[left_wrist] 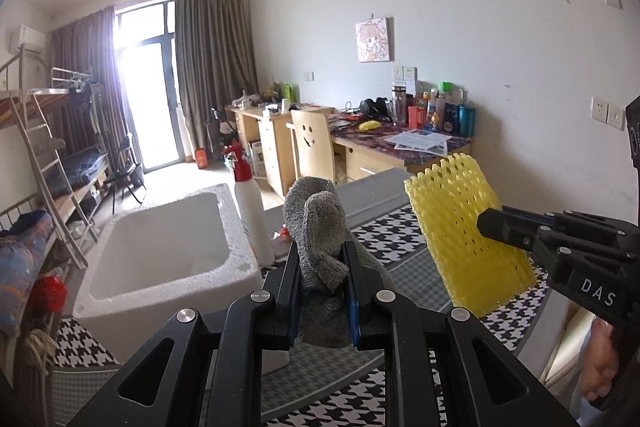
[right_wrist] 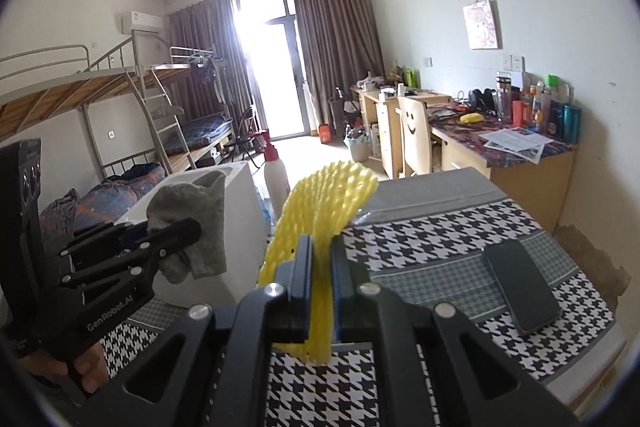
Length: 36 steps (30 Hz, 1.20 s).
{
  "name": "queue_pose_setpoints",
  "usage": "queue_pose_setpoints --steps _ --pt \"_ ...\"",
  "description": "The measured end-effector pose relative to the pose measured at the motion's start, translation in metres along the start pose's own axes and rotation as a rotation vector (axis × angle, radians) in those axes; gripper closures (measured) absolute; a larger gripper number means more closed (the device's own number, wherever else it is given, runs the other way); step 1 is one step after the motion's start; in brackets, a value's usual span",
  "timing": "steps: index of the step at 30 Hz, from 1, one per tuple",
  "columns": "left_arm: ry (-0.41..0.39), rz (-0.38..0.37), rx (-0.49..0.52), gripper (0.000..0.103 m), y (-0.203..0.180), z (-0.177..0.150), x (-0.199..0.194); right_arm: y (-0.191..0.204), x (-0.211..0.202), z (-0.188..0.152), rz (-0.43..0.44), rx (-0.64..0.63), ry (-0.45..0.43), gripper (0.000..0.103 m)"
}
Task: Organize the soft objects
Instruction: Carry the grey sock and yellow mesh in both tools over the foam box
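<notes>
Between the left gripper's (left_wrist: 322, 267) jaws a grey terry cloth (left_wrist: 318, 227) is standing up in a bunched, twisted column, its looped pile fuzzy and matted; the jaws are closing narrowly on its lower half, and a loose tail is hanging below them. Seen from the right wrist view, the same cloth is drooping in soft folds from the black fingertips. Both of its ends are hanging clear of the tabletop (left_wrist: 384, 239).

The right gripper's (right_wrist: 322, 267) jaws are pinching a yellow foam net sleeve (right_wrist: 320, 215), nearly shut, with the springy mesh squeezed thin between the pads. Its diamond-shaped openings are fanning out above the jaws into a curved, flattened sheet that is arching over to the right, while a short end is sticking out beneath. From the left wrist view the sleeve is showing as a broad rectangle of lattice, held up off the surface, just right of the cloth and not touching it.

Below both, a woven houndstooth covering in black, white and grey is lying flat over the tabletop. A white foam box (left_wrist: 168, 251) with thick, grainy walls is sitting open to the left of the cloth, and a smooth white spray bottle (left_wrist: 250, 211) with a red trigger is standing upright just beside its far right corner. A dark, glossy phone (right_wrist: 520, 287) is lying flat on the right.
</notes>
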<state>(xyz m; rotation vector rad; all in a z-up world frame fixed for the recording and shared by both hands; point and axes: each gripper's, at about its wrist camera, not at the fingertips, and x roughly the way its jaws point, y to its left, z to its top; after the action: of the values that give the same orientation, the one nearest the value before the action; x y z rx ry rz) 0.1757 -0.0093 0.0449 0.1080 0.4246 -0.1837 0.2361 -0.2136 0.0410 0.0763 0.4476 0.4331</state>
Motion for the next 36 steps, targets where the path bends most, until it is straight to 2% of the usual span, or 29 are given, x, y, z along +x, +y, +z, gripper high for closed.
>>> queue_pose_setpoints --steps 19,36 --pt "-0.074 0.041 0.004 0.084 0.013 0.025 -0.009 0.018 0.002 0.022 0.044 -0.038 -0.066 0.092" --pt "-0.115 0.159 -0.059 0.084 0.050 0.046 -0.005 0.032 0.022 0.044 0.089 -0.054 -0.078 0.092"
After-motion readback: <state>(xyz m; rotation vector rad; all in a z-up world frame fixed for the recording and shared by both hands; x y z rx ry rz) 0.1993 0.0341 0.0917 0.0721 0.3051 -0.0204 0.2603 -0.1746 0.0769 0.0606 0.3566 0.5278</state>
